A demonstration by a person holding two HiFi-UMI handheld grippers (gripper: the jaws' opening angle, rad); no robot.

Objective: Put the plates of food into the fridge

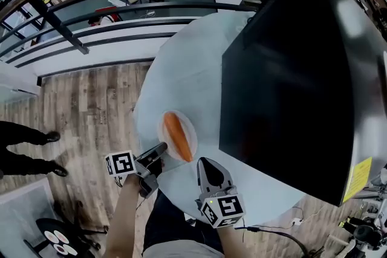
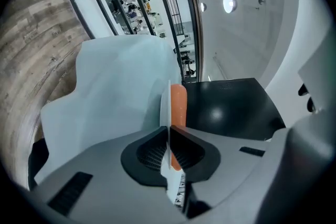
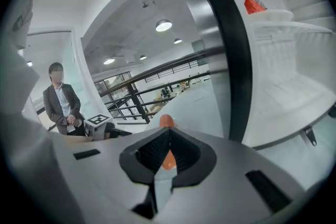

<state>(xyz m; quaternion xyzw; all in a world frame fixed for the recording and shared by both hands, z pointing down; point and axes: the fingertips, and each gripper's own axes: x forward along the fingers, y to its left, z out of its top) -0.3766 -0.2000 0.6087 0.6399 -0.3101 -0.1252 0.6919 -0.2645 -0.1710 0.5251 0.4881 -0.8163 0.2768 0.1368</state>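
- Your plate, carrying an orange carrot, is over the near part of the round table, close to the rim by your body; whether it rests on the cloth cannot be told
- The black fridge fills the table's right side, its left edge just beside the plate; bare cloth lies open beyond the plate toward the railing
- White shelves show past a dark upright edge in the right gripper view
- Your left gripper reaches in from the wooden floor side, its fingers clamped on the plate's rim, the plate edge-on between them
- Your right gripper points at the plate's near-right rim, just beside it; its fingers are pressed together with nothing between them, the carrot showing beyond
- A person stands well apart at the left
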